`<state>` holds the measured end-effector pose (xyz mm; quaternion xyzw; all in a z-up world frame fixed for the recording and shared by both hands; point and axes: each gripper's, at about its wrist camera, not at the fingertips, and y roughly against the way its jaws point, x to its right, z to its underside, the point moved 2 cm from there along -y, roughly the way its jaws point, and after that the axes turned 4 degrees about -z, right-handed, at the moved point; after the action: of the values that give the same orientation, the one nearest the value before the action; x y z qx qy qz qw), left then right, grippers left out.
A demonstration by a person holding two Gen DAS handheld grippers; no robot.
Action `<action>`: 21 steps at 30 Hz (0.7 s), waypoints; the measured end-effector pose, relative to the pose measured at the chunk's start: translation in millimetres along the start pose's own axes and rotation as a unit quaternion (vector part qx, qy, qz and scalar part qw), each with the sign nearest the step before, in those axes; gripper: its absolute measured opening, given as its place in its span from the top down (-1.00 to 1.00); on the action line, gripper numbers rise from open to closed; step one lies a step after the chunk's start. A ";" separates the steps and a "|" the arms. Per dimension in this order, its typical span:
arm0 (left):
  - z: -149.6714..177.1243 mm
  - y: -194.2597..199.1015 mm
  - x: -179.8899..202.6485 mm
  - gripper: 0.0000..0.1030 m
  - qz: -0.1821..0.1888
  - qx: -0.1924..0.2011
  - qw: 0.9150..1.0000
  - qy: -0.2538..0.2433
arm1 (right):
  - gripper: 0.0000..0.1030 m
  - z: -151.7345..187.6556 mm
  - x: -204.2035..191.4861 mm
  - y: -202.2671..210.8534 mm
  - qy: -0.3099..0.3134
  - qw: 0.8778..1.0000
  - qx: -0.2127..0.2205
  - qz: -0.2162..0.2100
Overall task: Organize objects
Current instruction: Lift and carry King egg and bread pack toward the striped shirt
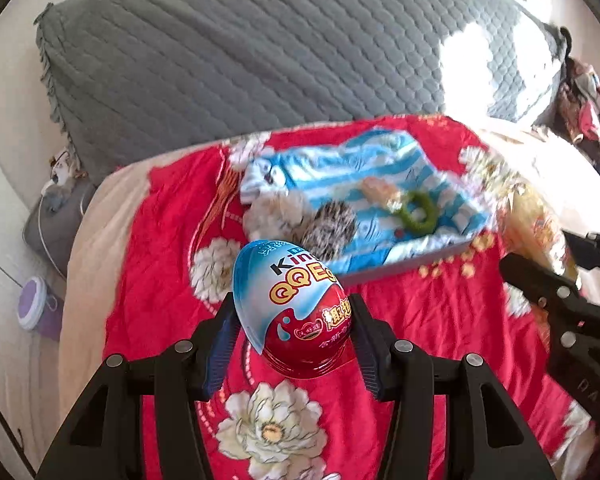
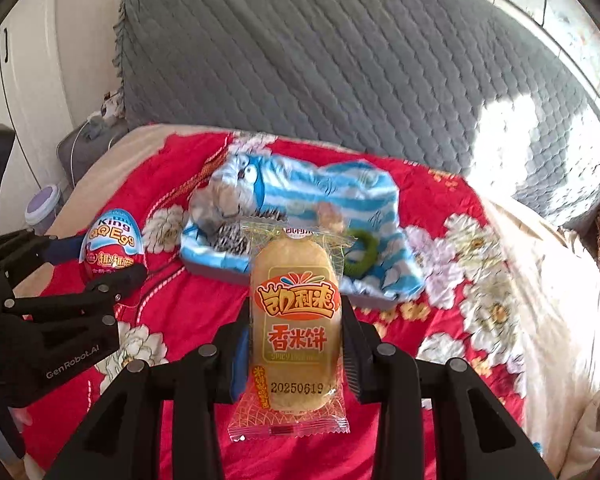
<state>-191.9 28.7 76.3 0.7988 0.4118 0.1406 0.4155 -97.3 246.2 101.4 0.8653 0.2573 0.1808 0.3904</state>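
Red floral bedspread (image 1: 432,320) fills the lower half of both views, and both grippers are loaded above it. In the left wrist view, the left gripper (image 1: 296,320) has its jaws clamped on a King QQ Egg (image 1: 292,308), a blue, white and red foil-wrapped chocolate egg sitting low at centre frame, pointed end up. The same egg shows at the left edge of the right wrist view, pinched between the black fingers there.

Over in the right wrist view, the right gripper (image 2: 296,344) has its jaws pressed against both sides of a rice cracker packet (image 2: 294,332), a clear yellow wrapper with orange lettering and a printed date near its lower end, standing upright at centre frame.

Beyond both held items, mid-frame, lies a shallow grey tray (image 2: 364,300) lined with a blue-and-white striped cartoon cloth (image 2: 340,188). On it rest a green ring (image 2: 362,254), a speckled fuzzy ball (image 1: 328,230) and a pale fluffy lump (image 1: 276,212); motion blur softens them all. A grey quilted headboard cover (image 1: 260,40) spans the top of the frame.
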 end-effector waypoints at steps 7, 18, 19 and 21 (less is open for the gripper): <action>-34.2 19.4 11.1 -0.07 -0.015 0.020 1.000 -0.019 | 0.26 -24.5 10.6 22.9 0.000 1.000 0.024 0.008; -90.1 35.8 16.3 -0.07 -0.022 0.051 0.998 -0.005 | 0.25 -81.0 22.3 50.9 -0.001 0.999 0.042 0.021; -94.9 37.6 17.4 -0.07 -0.028 0.059 0.998 -0.008 | 0.25 -86.9 25.1 53.0 -0.003 0.999 0.045 0.022; -102.9 39.4 17.3 -0.07 -0.021 0.064 0.998 -0.002 | 0.25 -99.0 29.9 58.1 -0.004 0.998 0.052 0.032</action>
<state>-218.1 86.1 168.3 0.8153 0.4355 0.1036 0.3671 -106.4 288.7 211.7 0.8931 0.2368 0.1761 0.3396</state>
